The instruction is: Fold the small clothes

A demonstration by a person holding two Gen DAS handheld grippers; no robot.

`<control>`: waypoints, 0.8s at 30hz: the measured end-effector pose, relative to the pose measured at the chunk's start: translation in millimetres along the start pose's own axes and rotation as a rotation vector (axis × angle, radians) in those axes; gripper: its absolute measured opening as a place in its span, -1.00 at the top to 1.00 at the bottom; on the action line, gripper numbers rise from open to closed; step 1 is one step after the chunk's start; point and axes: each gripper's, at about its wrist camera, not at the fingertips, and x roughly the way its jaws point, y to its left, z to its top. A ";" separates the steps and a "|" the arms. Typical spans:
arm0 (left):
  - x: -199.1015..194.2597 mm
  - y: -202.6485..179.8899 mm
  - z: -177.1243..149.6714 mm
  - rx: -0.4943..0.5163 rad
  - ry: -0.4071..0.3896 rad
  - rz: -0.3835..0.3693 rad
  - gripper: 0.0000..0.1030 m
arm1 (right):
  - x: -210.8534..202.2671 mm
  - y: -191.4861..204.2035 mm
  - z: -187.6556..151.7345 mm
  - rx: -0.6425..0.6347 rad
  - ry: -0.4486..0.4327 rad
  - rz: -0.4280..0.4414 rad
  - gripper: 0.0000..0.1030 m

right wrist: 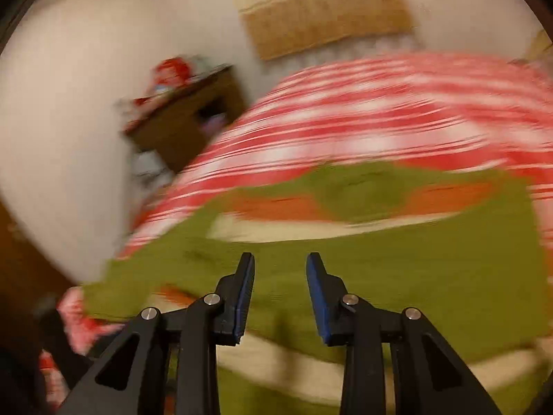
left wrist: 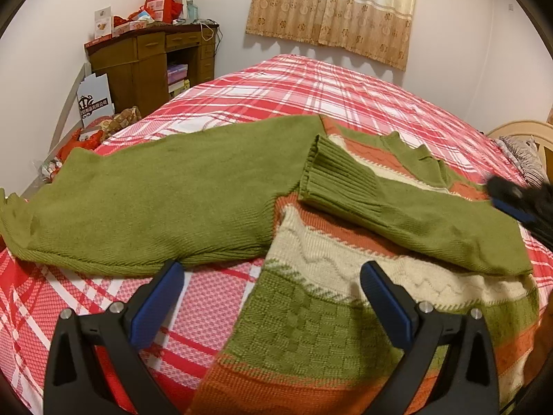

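**Both tongs off the sweater, one sleeve folded across**

Left tongs (left wrist: 271, 273) sit low over the near edge of the bed, angled down at the cloth, and they're spread wide: one blue pad over the red-and-white plaid bedsheet (left wrist: 293, 83), the other over the sweater's body. Nothing between those pads, nothing gripped.

There's the garment itself: a knitted sweater in olive green, cream and orange bands (left wrist: 331, 276), lying flat on the bed. One green sleeve (left wrist: 145, 204) stretches straight out toward the left of the left wrist view. The other green sleeve with its ribbed cuff (left wrist: 397, 207) lies folded across the chest, cuff resting on the cream and orange stripes.

Over on the right edge of that same view, the right tongs (left wrist: 511, 197) appear as a dark, blurred shape just above the folded sleeve's outer end.

From the right wrist camera, everything is smeared with motion. The right tongs (right wrist: 280, 266) point down over the green knit, pads parted a modest way, with a clear gap and no cloth caught between them. Whether the tips brush the sleeve, I cannot tell through the blur.

Beyond the bed stand a brown wooden desk piled with red boxes (left wrist: 152, 58) and a beige patterned curtain (left wrist: 331, 10) on the wall.
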 end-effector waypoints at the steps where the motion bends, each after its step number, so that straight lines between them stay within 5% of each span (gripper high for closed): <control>1: 0.7 -0.8 0.2 0.001 0.001 0.002 -1.00 | -9.9 -15.5 -1.3 0.006 -0.014 -0.074 0.37; 10: 2.7 -4.0 0.3 0.015 0.009 0.024 -1.00 | -92.5 -123.8 -28.0 0.153 -0.069 -0.297 0.36; 14: 2.9 -4.4 -0.6 0.020 0.012 0.032 -1.00 | -103.8 -149.3 -40.0 0.123 0.002 -0.366 0.37; 24: 4.5 -7.1 -0.1 0.029 0.019 0.048 -1.00 | -59.1 -159.7 -48.3 0.080 0.153 -0.303 0.37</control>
